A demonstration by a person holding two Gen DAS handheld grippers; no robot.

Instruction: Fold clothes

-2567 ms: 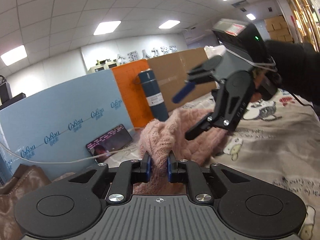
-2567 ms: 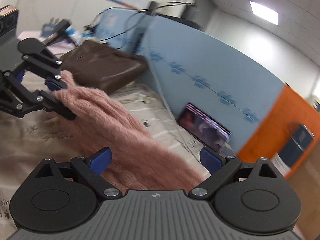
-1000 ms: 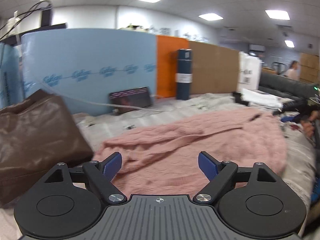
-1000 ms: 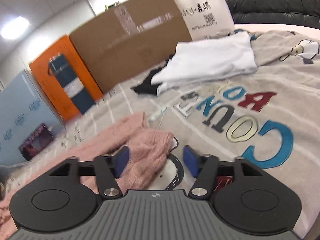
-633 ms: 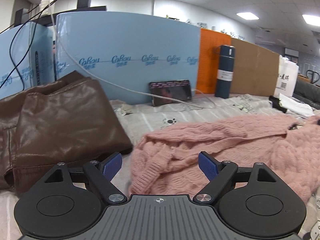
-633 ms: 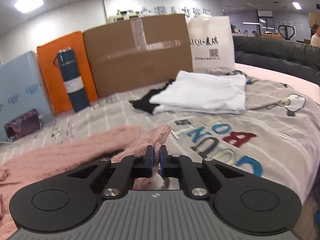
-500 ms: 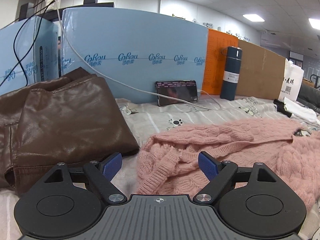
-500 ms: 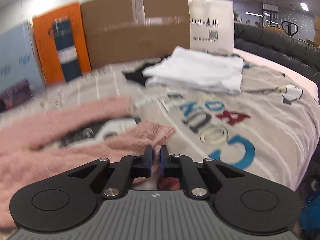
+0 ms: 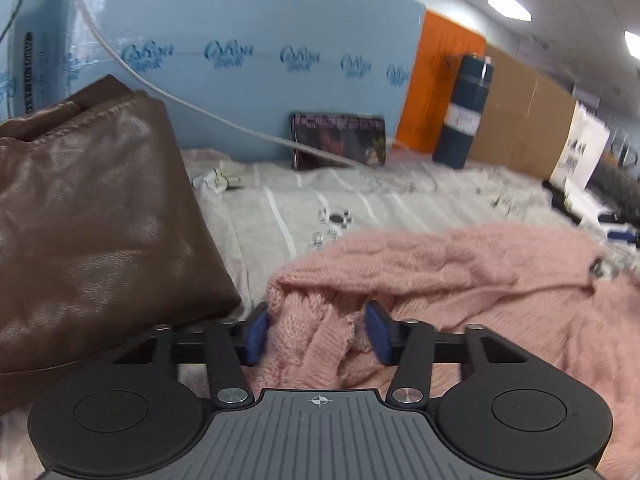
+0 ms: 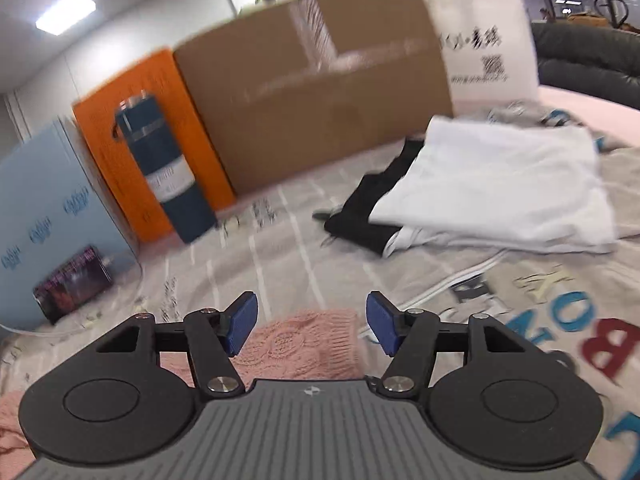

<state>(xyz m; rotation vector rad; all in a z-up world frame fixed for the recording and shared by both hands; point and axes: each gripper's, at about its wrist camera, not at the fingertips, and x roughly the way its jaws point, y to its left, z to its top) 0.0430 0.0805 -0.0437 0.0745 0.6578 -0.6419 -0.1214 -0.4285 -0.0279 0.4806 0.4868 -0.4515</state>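
Observation:
A fuzzy pink knit sweater (image 9: 460, 276) lies spread on the grey printed bed cover (image 9: 360, 200). My left gripper (image 9: 316, 330) is open, its blue pads on either side of a bunched fold at the sweater's left end. In the right wrist view my right gripper (image 10: 312, 326) is open, and a ribbed pink sweater edge (image 10: 300, 344) lies flat between and below the pads. Whether either gripper touches the knit I cannot tell.
A brown leather jacket (image 9: 92, 216) lies just left of my left gripper. A phone (image 9: 338, 140), a dark blue flask (image 10: 164, 168), blue, orange and cardboard panels (image 10: 320, 100) line the back. Folded white and black clothes (image 10: 480, 192) lie at the right.
My left gripper has moved down and forward onto the sweater's left end and its pads now straddle a fold. My right gripper, shut on the sweater edge half a second ago, has opened and let it go.

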